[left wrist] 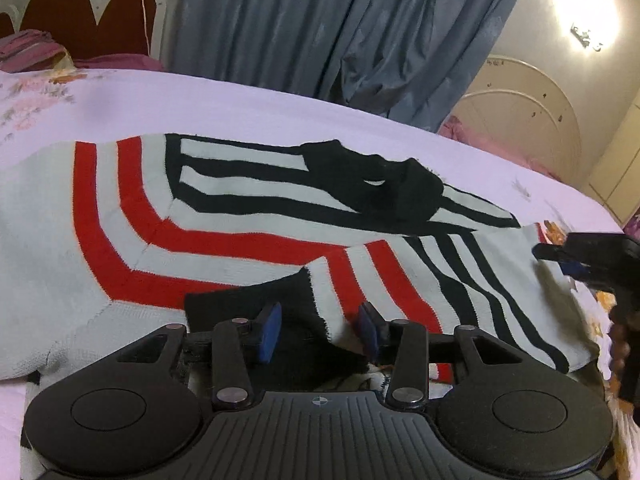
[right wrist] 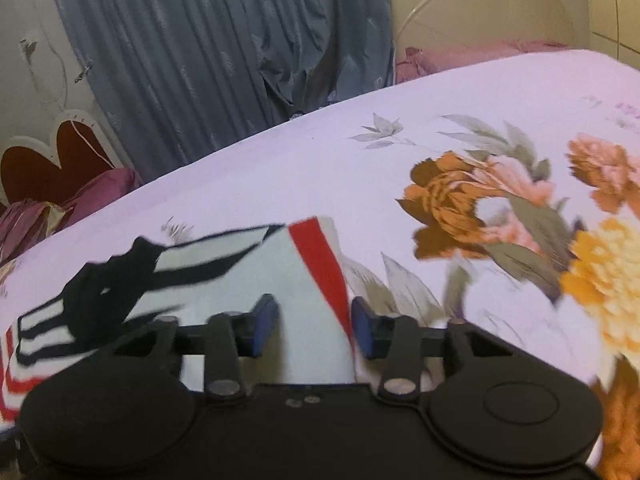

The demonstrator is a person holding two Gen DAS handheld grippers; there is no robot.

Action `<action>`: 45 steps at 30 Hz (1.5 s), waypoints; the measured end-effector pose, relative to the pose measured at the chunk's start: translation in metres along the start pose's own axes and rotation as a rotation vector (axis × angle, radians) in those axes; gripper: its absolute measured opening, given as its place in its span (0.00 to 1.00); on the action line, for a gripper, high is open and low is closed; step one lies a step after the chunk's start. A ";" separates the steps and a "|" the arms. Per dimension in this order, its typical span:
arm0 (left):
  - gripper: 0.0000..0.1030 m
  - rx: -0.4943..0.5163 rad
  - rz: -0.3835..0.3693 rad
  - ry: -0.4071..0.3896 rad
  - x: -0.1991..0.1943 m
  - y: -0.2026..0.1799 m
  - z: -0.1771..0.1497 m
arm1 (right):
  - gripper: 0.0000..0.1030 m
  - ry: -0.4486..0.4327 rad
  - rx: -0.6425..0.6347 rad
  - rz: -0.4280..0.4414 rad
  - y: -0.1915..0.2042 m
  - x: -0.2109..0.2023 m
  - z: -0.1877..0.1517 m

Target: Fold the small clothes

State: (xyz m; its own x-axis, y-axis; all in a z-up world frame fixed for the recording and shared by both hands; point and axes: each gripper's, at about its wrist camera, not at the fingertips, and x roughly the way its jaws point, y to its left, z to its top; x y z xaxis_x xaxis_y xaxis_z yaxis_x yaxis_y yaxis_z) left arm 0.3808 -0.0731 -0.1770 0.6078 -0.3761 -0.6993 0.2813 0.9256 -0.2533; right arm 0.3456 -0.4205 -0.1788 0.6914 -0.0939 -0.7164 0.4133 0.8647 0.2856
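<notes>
- Lying spread on the bed sheet (left wrist: pixel 280 96), white with an orange flower print: knitted sweater (left wrist: pixel 248 240), pale grey with red and black stripes and black cuffs.
- Looking like an early folding step: one sleeve with a black cuff (left wrist: pixel 240 308) lying across the body near the close edge, far sleeve and collar bunched in black at the top.
- Hovering at the close hem: left gripper (left wrist: pixel 320 330), blue-padded fingers (left wrist: pixel 269 332) parted, black cuff and striped edge lying between them, pads not pressing on the knit.
- Hovering at the sweater's side edge in the right wrist view: right gripper (right wrist: pixel 314 330), fingers apart, red-striped edge (right wrist: pixel 320 264) between them, no clamp visible; picture smeared, so contact hard to confirm.
- Showing at the right edge of the left wrist view: the right gripper again, dark and blurred.
- Calling next for: both pairs of fingers closing on the same layer of knit at two edge points, then lifting and carrying it over evenly; risk of pinching the sheet too or catching one layer only.
- Reading no brand, label or text anywhere; only a small round mark on the left gripper body.
</notes>
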 end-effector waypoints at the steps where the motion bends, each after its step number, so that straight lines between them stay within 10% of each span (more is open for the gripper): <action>1: 0.41 0.008 0.003 0.002 0.000 -0.001 0.000 | 0.23 0.001 0.010 -0.001 0.000 0.005 0.002; 6: 0.41 0.048 0.004 0.002 0.001 -0.001 -0.001 | 0.09 -0.029 -0.073 -0.089 0.005 0.009 -0.004; 19: 0.42 0.060 0.022 0.002 0.004 -0.002 0.002 | 0.18 -0.071 -0.183 -0.187 0.020 0.024 0.005; 24: 0.44 0.045 0.045 0.013 -0.011 0.000 0.005 | 0.21 -0.067 -0.111 -0.140 0.020 0.003 0.006; 28: 0.66 0.038 0.081 -0.034 -0.028 0.002 0.002 | 0.25 -0.073 -0.150 -0.028 0.047 -0.033 -0.015; 34: 0.66 0.051 0.125 0.062 -0.020 0.013 -0.006 | 0.24 0.034 -0.316 0.038 0.097 -0.040 -0.070; 45: 0.68 -0.104 0.152 -0.010 -0.086 0.069 -0.014 | 0.27 0.057 -0.333 0.154 0.148 -0.064 -0.092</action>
State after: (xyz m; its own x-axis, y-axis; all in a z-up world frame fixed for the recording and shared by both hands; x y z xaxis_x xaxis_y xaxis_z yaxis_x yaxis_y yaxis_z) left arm 0.3373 0.0239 -0.1438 0.6449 -0.2314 -0.7284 0.1073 0.9710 -0.2135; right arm 0.3083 -0.2411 -0.1494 0.6925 0.0691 -0.7181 0.0852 0.9806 0.1765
